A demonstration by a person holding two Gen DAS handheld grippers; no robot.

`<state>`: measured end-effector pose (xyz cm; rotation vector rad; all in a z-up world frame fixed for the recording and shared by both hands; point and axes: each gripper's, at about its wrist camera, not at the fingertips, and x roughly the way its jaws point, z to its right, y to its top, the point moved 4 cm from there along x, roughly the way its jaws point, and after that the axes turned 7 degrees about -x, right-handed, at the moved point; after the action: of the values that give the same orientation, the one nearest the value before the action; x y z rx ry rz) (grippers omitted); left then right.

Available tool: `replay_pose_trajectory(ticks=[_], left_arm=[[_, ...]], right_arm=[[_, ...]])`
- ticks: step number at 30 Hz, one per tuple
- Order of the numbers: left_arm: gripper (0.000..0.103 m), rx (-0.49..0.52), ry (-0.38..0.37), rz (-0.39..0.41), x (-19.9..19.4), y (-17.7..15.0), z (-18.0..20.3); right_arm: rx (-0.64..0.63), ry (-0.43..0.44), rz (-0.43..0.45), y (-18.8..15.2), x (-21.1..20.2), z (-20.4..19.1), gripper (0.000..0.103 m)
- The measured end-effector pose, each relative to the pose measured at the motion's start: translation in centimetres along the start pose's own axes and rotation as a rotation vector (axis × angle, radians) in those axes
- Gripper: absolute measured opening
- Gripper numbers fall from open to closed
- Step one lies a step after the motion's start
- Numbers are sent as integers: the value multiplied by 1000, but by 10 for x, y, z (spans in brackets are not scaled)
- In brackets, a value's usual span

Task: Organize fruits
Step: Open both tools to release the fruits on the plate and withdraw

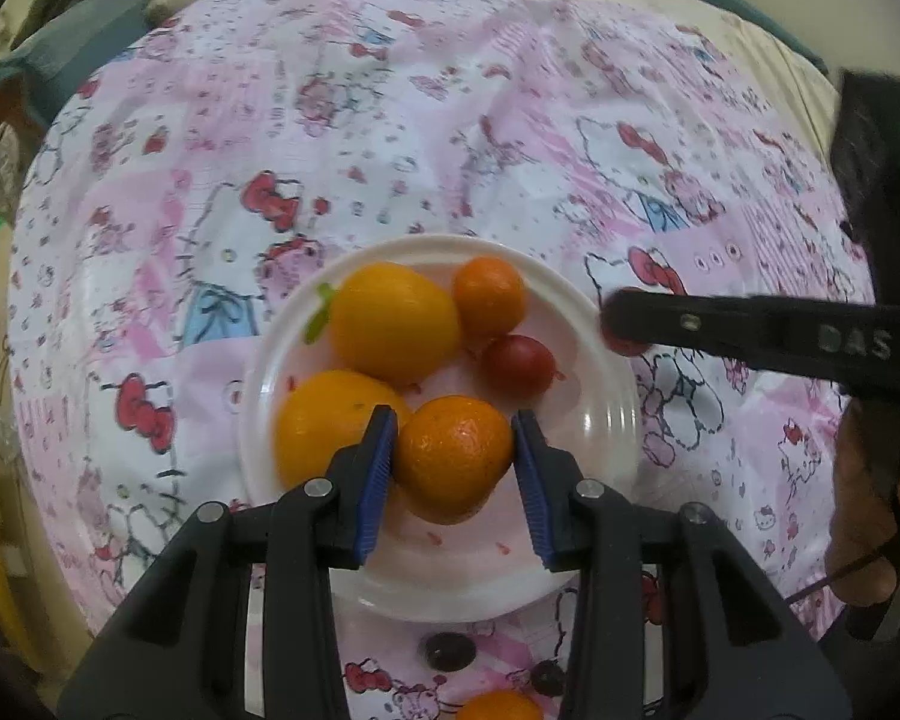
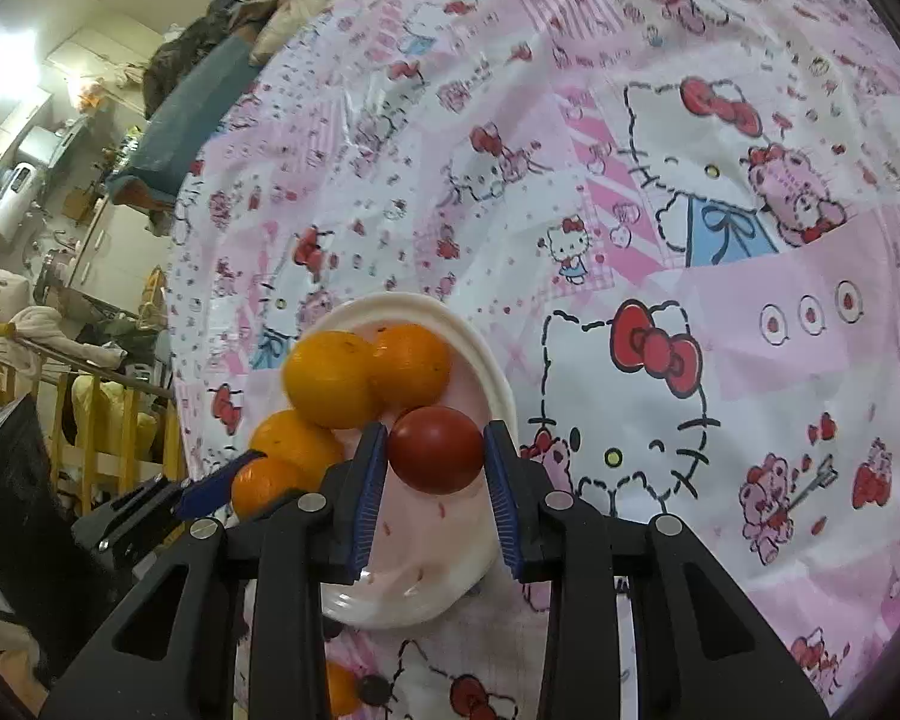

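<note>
left gripper [image 1: 455,463] fingers clasp round orange tangerine [image 1: 453,456] at its widest girth | right gripper [image 2: 433,459] fingers bracket smooth dark-red tomato [image 2: 435,450], contact unclear | both light, soft, likely slippery: squeeze gently over white plastic plate [image 1: 606,450]

Fruit crowds plate [image 1: 606,420]; right hand-held gripper [image 1: 624,324] bars its right side; far tablecloth [image 1: 450,120] open.

Plate half buried, edges eating the rest

Below the white plate [image 1: 606,420], an orange fruit [image 1: 498,708] is sliced by the bottom edge and two dark round things [image 1: 449,651] are too blurred to name. From the right wrist, the plate's [image 2: 498,384] left rim hides behind oranges [image 2: 330,378]; another fruit [image 2: 341,687] below it peeks past the gripper frame, mostly covered.
</note>
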<state>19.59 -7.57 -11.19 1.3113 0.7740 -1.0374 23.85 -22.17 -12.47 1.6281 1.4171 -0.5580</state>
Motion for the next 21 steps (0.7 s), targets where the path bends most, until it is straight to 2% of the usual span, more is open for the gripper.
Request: replay_pose_trajectory(ticks=[3,11,21], left_arm=[[35,10,20,-12,7,2,4],[36,-23,10,-6,10,7,-2],[36,-39,13,-11,10,9,-4]], right_arm=[[11,-3,-10,1,7,4,35],[31,8,-33,-5,15,8,35],[46,40,-1,-1,9,7,37]])
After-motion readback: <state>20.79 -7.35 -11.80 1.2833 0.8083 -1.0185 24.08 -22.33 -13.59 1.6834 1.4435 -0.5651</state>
